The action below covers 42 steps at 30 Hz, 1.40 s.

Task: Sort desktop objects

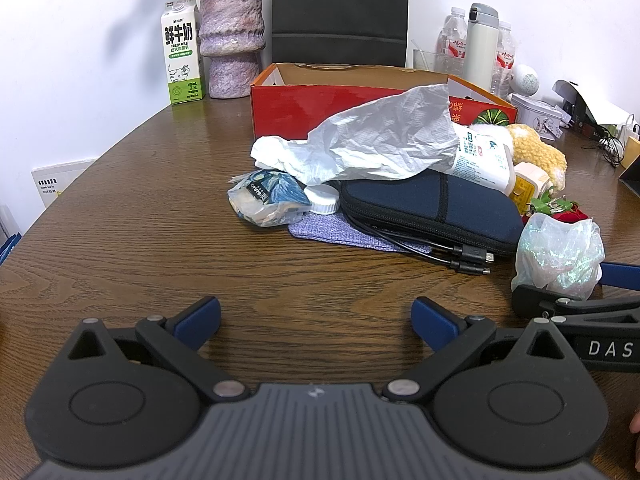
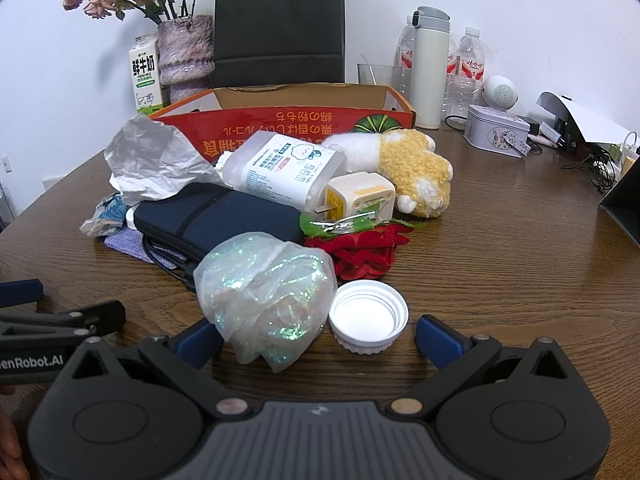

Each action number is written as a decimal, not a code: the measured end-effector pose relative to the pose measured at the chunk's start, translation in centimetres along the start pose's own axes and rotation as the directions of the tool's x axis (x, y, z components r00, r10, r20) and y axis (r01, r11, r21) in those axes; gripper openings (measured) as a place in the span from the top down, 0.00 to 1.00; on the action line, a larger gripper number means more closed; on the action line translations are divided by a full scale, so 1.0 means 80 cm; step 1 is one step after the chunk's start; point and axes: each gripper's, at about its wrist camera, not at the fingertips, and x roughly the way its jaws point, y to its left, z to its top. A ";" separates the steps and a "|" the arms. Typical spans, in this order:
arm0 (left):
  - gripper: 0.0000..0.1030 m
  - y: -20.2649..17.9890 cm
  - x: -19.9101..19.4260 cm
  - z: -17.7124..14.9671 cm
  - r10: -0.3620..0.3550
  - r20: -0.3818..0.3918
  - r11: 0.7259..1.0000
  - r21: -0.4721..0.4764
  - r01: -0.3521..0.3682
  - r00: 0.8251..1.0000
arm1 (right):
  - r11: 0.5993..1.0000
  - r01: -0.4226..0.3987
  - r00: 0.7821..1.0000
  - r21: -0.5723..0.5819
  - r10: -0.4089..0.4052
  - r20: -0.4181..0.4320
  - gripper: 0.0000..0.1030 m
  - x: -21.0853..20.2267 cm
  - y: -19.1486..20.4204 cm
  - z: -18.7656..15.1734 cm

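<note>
A pile of clutter lies on the brown wooden table (image 1: 160, 240) in front of an open red cardboard box (image 1: 304, 108). In it are crumpled white paper (image 1: 380, 140), a navy pouch (image 1: 432, 204) with black cables, a snack packet (image 1: 264, 200), a white bottle (image 2: 280, 172), a yellow plug (image 2: 360, 196), a yellow plush toy (image 2: 416, 172) and a red fabric rose (image 2: 360, 252). My left gripper (image 1: 316, 320) stands open over bare wood. My right gripper (image 2: 320, 340) is open too, with an iridescent plastic bag (image 2: 264, 296) and a white lid (image 2: 368, 320) just ahead between its fingers, untouched.
At the back stand a milk carton (image 1: 182, 52), a purple vase (image 1: 232, 40), a black paper bag (image 1: 340, 12), a white flask (image 2: 430, 68), water bottles (image 2: 470, 68) and a glass. A tin (image 2: 496, 130), a small speaker (image 2: 500, 92) and cables sit at the right.
</note>
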 end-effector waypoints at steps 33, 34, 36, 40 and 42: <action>0.00 0.011 -0.025 -0.007 -0.097 0.077 0.995 0.015 0.097 0.992 | 0.999 -0.045 0.999 -0.029 0.045 -0.016 0.01 -0.009 -0.001 0.001; 0.00 0.013 -0.036 -0.009 -0.126 0.113 0.992 0.018 0.125 0.986 | 0.999 -0.045 0.999 -0.001 0.045 -0.005 0.01 -0.013 -0.005 -0.003; 0.00 0.016 -0.051 -0.006 -0.169 0.178 0.986 0.043 0.164 0.969 | 0.991 -0.124 0.991 0.058 0.121 0.052 0.02 -0.038 -0.024 -0.013; 0.00 0.013 -0.042 0.030 -0.174 0.250 0.983 0.097 0.154 0.953 | 0.980 -0.201 0.973 0.003 0.199 0.119 0.13 -0.062 -0.029 -0.011; 0.03 0.010 -0.022 0.055 -0.189 0.242 0.981 0.090 0.172 0.952 | 0.980 -0.193 0.970 -0.056 0.199 0.136 0.17 -0.059 -0.021 0.000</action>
